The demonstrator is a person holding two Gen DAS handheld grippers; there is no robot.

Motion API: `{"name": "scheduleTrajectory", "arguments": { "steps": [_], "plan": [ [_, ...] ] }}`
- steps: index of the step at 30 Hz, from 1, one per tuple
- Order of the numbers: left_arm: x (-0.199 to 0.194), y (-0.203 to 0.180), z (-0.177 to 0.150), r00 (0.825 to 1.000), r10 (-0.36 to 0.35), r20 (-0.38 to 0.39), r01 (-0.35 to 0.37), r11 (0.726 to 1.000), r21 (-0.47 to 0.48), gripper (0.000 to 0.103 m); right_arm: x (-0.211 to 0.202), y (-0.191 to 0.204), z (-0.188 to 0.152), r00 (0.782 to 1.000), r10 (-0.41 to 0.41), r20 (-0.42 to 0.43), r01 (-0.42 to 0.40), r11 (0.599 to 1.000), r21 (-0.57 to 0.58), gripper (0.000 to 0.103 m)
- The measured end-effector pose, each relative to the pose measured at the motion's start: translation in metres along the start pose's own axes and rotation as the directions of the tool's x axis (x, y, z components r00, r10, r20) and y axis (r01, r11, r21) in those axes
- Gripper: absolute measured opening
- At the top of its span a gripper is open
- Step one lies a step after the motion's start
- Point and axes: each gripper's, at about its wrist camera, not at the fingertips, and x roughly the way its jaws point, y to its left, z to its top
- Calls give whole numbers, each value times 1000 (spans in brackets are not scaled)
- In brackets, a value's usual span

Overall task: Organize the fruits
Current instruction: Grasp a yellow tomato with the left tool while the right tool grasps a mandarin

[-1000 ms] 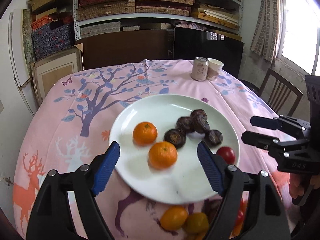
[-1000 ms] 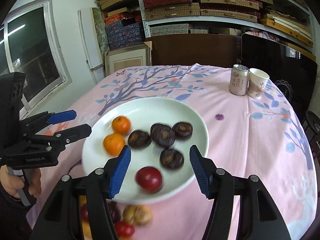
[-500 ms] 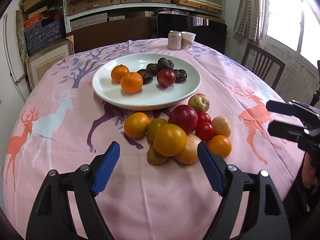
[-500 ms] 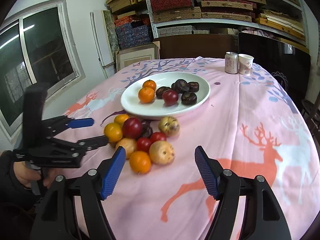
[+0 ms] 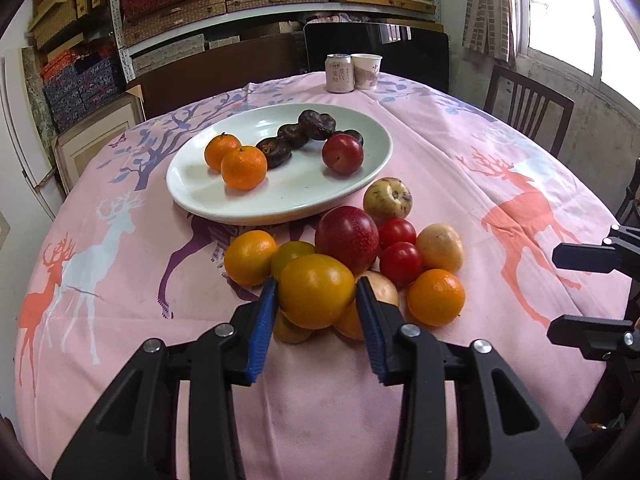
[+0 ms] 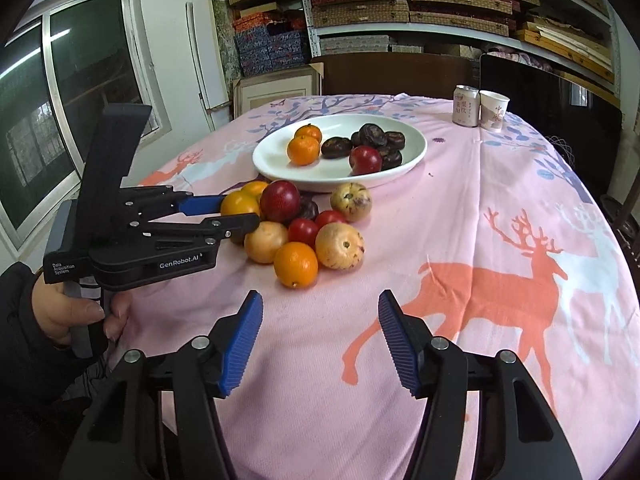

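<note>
Left tool (image 6: 234, 211): black linkage body with round silver screws at the joints, blue pads on the fingers (image 6: 200, 203), a tall black block rising at the rear, white lettering "GenRobot.AI" and "Data Acquisition System" on the side. Right tool (image 6: 320, 344): same black angular arms, one silver screw on each link, blue ribbed pads on the inner faces of the fingers (image 6: 242, 346). The hand (image 6: 80, 316) on the left tool's handle comes out of a dark sleeve (image 6: 20, 344).

Left wrist view close over fruit pile (image 5: 344, 268), right wrist view farther back, both facing plate (image 5: 280, 200)
</note>
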Motion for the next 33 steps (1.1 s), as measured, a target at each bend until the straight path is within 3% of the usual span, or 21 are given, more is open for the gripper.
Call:
{"name": "scheduleTrajectory", "arguments": {
  "steps": [5,9,13,18,21,26,33],
  "plan": [
    [-14,11,-3,999,7,32,-5,999,-45,38,15,10,1,999,9,-31,-9,1000,-12,61],
    [-35,22,-6,997,39,65,-34,997,-74,38,32,28,9,998,-19,-61,16,999,-43,61],
    [-44,29,-10,996,51,68,-45,995,-89,38,55,44,18,990,-97,-100,87,992,-92,60],
    [-46,34,-13,997,47,64,-41,994,-99,39,71,43,26,986,-113,-124,107,993,-55,59],
    [-45,35,-15,997,44,63,-37,994,-104,39,78,40,28,985,-103,-142,100,995,-30,56],
    [-41,37,-17,998,41,53,-34,993,-110,39,86,42,31,979,-118,-164,116,993,-27,36],
    [-38,37,-17,999,37,40,-32,993,-116,39,84,38,28,984,-96,-151,97,995,-6,36]
  ]
}}
